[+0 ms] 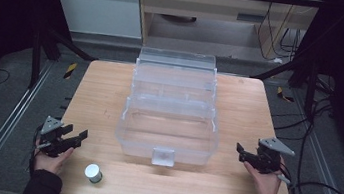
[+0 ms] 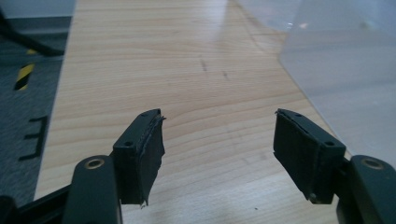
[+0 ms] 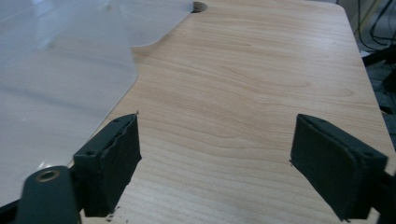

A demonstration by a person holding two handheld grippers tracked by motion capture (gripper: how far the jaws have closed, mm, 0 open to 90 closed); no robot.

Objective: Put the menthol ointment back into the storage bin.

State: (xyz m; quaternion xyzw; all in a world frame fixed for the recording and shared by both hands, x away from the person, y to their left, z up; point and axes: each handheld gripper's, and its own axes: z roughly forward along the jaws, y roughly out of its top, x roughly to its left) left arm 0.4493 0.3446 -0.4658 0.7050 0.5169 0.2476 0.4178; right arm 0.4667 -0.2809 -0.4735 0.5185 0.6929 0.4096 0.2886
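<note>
Big box hogging the middle, sides wide open

The clear plastic box (image 1: 171, 109) blocks the tabletop (image 1: 97, 97) centre; bare wood runs down both sides of it, and near my left gripper (image 1: 74, 137) just the small white-topped can (image 1: 93, 172) sits up front.

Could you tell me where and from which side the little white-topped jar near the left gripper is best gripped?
Probably grip the jar across its round side wall, coming from above. It stands upright, apart from the clear box, beside the open left gripper.

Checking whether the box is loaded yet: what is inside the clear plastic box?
The clear plastic box looks empty; the wooden table shows through it. The stepped tiers behind blur together, so small items there can't be ruled out.
</note>
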